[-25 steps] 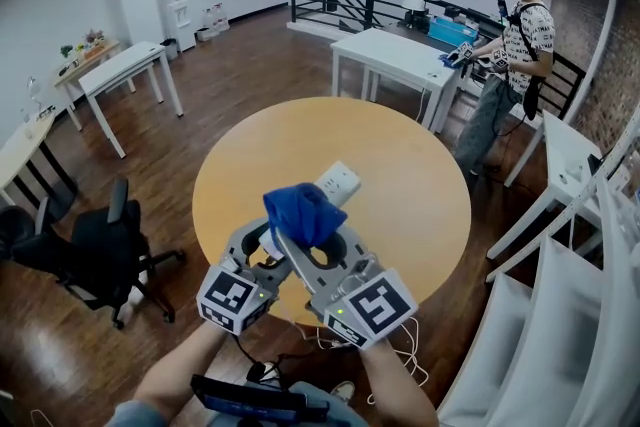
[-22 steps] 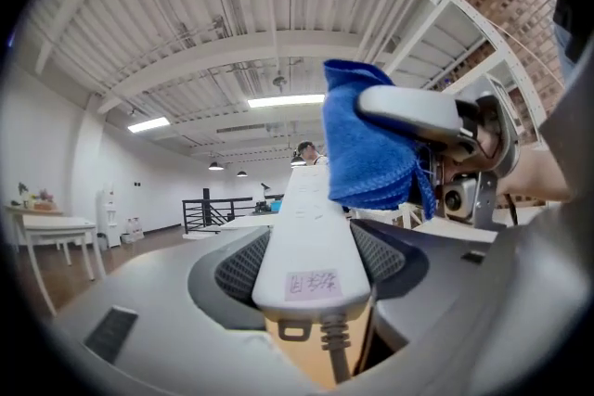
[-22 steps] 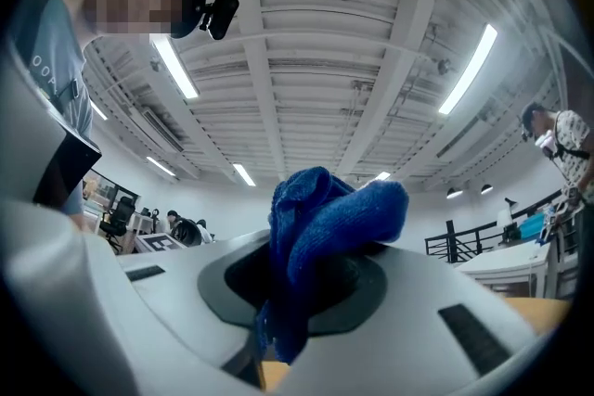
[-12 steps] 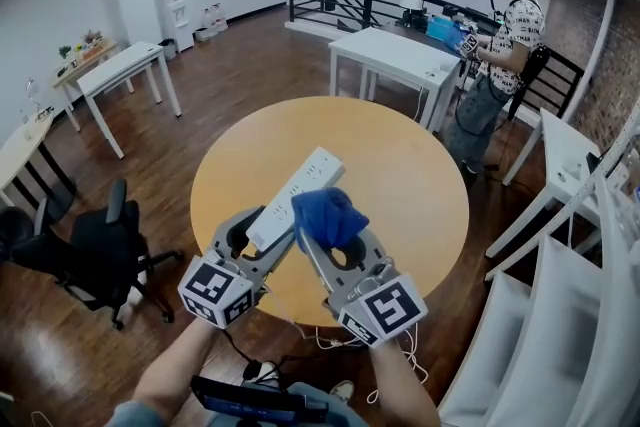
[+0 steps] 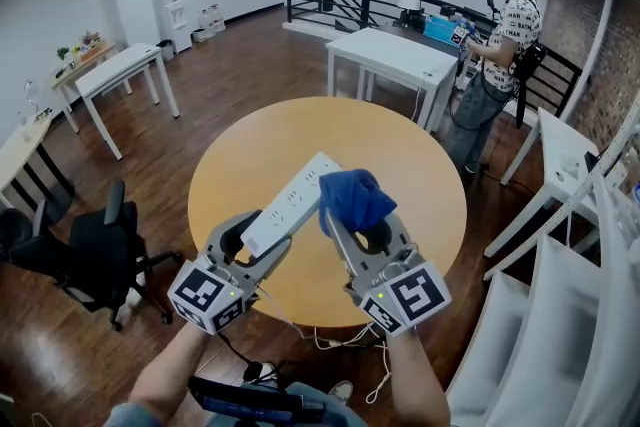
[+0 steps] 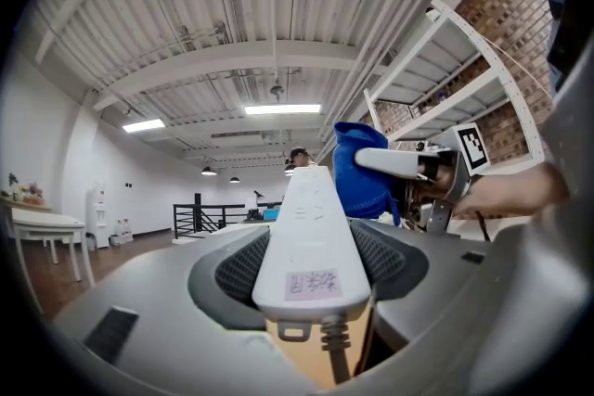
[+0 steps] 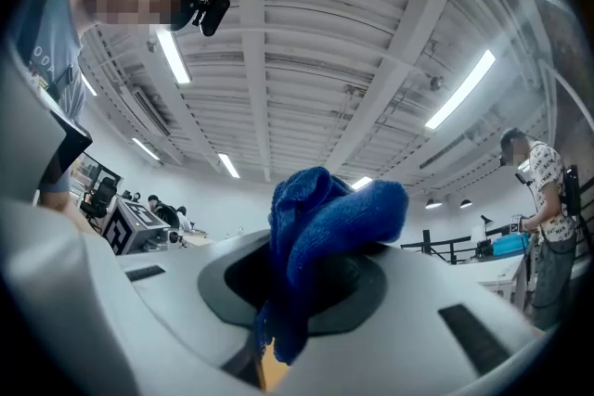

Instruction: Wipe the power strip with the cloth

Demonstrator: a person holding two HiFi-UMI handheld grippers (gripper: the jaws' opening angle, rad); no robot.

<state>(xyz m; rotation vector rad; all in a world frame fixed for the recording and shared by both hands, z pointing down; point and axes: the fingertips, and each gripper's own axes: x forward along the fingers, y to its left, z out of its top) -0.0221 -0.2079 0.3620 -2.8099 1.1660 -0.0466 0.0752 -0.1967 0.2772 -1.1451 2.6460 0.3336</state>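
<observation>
The left gripper point(image 5: 262, 245) held the power strip point(image 5: 296, 198) by its cord end, with the jaws pinching the white casing from both sides. In the left gripper view the strip filled the gap between the jaws, a small label faced the camera on its near end, and the cord point(image 6: 336, 355) left the casing just below that label. The strip was raised above the round wooden counter point(image 5: 425, 165) and slanted away from the person, its far end pointing up and to the right. The right gripper point(image 5: 352, 220) had its jaws closed on the blue cloth point(image 5: 355, 198), which was bunched into a wad projecting beyond the jaw tips. In the right gripper view a fold of the cloth hung down through the gap between the jaws. The cloth sat just beside the far end of the strip, on its right side; contact between the two could not be confirmed. Both grippers were positioned over the near edge of the counter. A black office chair point(image 5: 100, 250) stood on the floor to the left. A person point(image 5: 505, 25) stood beside a white table point(image 5: 395, 55) beyond the counter.
</observation>
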